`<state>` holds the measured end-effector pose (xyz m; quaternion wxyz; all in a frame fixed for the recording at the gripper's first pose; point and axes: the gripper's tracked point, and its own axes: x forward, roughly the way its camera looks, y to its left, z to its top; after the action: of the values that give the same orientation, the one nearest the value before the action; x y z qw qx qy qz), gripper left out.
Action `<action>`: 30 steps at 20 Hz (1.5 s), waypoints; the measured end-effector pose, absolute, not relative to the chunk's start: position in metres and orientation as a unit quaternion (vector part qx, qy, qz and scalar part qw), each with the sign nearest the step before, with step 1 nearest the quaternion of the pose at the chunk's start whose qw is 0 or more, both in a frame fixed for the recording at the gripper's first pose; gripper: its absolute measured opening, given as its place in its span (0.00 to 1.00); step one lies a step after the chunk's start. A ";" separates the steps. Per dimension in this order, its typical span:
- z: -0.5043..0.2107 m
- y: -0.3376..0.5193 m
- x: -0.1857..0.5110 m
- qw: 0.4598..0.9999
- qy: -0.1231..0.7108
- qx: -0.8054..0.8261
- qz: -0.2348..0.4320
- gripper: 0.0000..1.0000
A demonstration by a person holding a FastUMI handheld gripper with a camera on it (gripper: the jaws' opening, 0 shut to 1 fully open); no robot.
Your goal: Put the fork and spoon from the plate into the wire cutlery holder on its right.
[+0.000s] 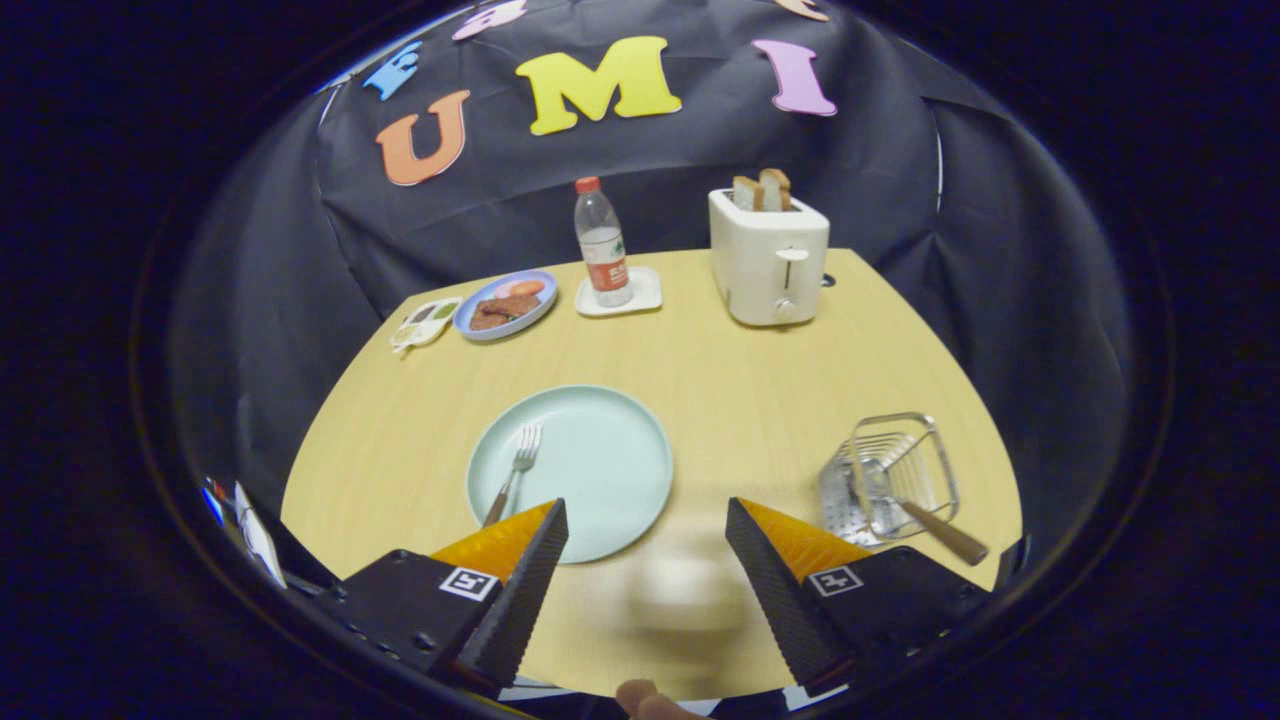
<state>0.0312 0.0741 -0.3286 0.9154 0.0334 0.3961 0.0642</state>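
A pale green plate (600,470) lies on the wooden table just ahead of my fingers. On its left part rests a fork (514,474) with a wooden handle, tines pointing away, its handle end hidden behind my left finger. To the right of the plate stands the wire cutlery holder (893,477), and a spoon with a wooden handle (938,533) leans in it, handle sticking out toward me. My gripper (647,512) hangs open above the plate's near edge, with nothing between the fingers.
At the back of the table stand a white toaster (769,259) with two bread slices, a water bottle (603,243) on a white coaster, a blue plate of food (505,304) and a small sauce dish (426,323). A fingertip (655,700) shows below the gripper.
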 end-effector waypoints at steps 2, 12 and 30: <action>-0.343 0.099 0.031 0.910 0.406 0.036 0.069 0.96; -0.396 0.188 0.057 0.901 0.424 0.064 0.060 0.71; -0.359 0.151 0.030 0.889 0.445 -0.003 0.105 0.05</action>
<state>0.0298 0.1508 -0.3589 0.8893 -0.0032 0.4451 0.1052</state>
